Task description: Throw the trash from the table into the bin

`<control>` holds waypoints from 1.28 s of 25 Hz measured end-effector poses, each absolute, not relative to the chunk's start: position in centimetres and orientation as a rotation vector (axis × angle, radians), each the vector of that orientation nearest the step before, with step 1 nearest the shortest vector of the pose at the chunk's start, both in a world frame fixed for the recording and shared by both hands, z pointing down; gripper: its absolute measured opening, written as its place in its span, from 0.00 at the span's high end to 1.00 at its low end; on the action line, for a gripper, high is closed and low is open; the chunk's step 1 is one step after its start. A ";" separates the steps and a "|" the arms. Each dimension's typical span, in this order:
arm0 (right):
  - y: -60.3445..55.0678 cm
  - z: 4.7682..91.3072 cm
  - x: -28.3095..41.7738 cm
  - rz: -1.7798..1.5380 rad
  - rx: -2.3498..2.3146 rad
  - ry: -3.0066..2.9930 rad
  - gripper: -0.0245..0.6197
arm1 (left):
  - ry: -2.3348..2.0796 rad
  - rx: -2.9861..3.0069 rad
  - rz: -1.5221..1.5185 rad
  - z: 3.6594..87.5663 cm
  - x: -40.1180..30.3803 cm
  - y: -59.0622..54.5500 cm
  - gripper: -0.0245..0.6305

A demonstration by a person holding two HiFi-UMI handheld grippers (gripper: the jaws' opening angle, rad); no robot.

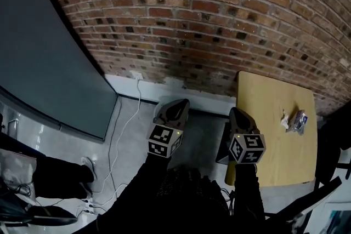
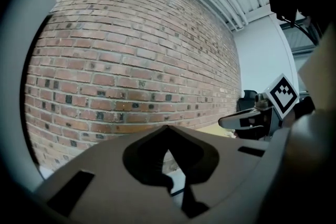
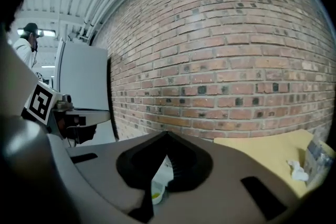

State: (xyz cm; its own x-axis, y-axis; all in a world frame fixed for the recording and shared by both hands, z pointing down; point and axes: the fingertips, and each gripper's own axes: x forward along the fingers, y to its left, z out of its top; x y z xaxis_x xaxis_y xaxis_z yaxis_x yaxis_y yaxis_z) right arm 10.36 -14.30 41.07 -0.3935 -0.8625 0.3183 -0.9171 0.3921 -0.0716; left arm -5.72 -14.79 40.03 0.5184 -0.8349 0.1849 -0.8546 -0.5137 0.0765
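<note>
Brick wall [image 1: 208,8] running across back, white baseboard [image 1: 164,89] lining its foot. Grey panel [image 1: 44,57] standing at left. White cable [image 1: 122,131] trailing over grey floor [image 1: 137,142]. Pale wooden table [image 1: 274,145] standing by wall, right.

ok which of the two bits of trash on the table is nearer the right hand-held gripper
The small white crumpled scrap, not the shiny clear wrapper: it lies on the wrapper's side that faces the right hand-held gripper.

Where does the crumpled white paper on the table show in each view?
Head view: crumpled white paper at the right, on the wooden table.
Left gripper view: not in it.
Right gripper view: lower right edge, on the table.
Shared landmark: the brick wall behind the table.
</note>
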 end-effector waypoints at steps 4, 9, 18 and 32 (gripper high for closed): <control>-13.7 40.0 12.2 0.340 1.684 -2.352 0.95 | -1.404 2.624 0.186 39.4 -5.2 -15.0 0.95; -11.7 39.4 15.3 0.340 1.849 -2.253 0.95 | -1.290 2.692 0.166 39.0 -3.3 -14.6 0.95; -6.3 39.1 24.6 0.364 2.132 -2.011 0.95 | -1.078 2.779 0.165 39.5 3.6 -14.0 0.95; -4.8 41.0 38.8 0.407 2.244 -1.918 0.94 | -1.021 2.790 0.201 40.6 16.3 -13.5 0.95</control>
State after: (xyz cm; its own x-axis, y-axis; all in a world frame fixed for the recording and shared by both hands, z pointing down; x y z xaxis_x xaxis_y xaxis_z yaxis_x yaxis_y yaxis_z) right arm 38.81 -4.80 41.03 0.1399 -0.9410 0.3081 -0.9850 -0.1640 -0.0535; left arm 16.35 -13.51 40.60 0.7572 -0.6275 0.1815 -0.6495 -0.7528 0.1068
